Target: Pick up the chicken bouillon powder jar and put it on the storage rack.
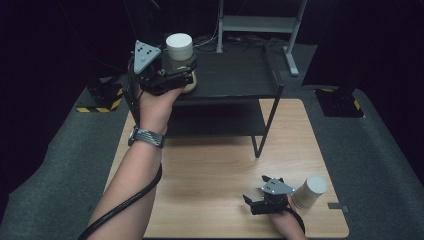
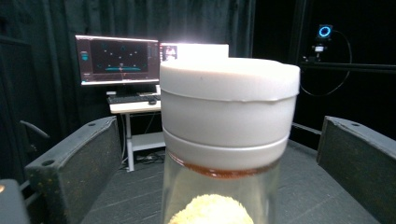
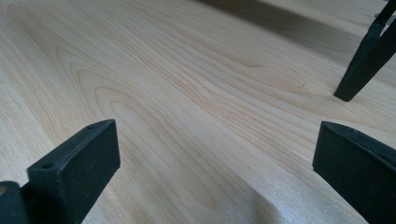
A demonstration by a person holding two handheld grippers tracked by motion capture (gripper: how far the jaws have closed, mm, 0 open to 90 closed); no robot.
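Two grippers, left gripper (image 1: 186,75) seemingly open around jar (image 2: 229,135), shelf (image 1: 235,75).

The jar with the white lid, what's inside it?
Through the clear glass of the jar, below its white lid, a yellowish crumbly lump shows. The lid covers the top part inside, and the jar's bottom is out of the picture.

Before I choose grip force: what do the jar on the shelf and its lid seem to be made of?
Jar: clear glossy glass or hard plastic; you can see through to pale yellow contents.
Lid: white, opaque, matt, with moulded ridges, so probably plastic.
Shelf: black with thin legs, likely painted metal.
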